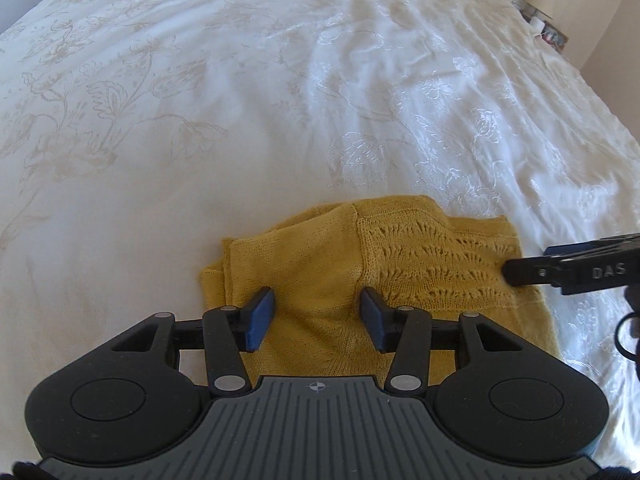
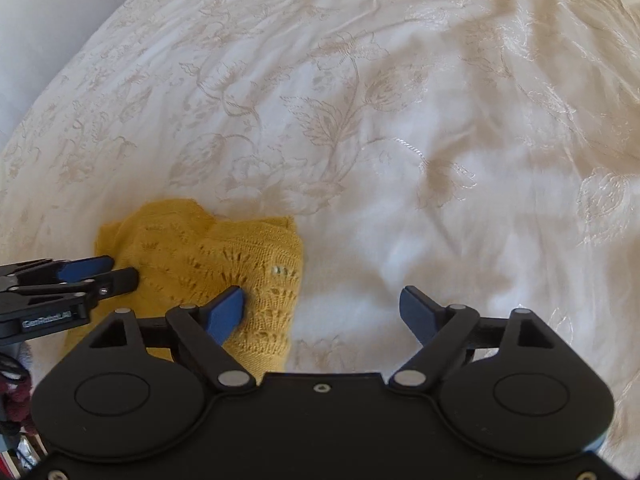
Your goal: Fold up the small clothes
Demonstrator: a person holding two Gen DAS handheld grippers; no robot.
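A small mustard-yellow knitted garment [image 1: 360, 272] lies folded on the white bedspread [image 1: 240, 120]. It also shows in the right wrist view [image 2: 208, 256], at lower left. My left gripper [image 1: 318, 318] is open, its blue pads spread just above the garment's near part, holding nothing. My right gripper [image 2: 322, 312] is open wide, its left pad over the garment's right edge and its right pad over bare bedspread [image 2: 400, 160]. The right gripper's fingers [image 1: 520, 272] reach in from the right in the left wrist view. The left gripper's fingers [image 2: 100, 274] reach in from the left in the right wrist view.
The embroidered bedspread stretches far beyond the garment. A bedside stand with small items [image 1: 548, 28] is at the far right corner. Dark red fabric [image 2: 16, 400] shows at the lower left edge.
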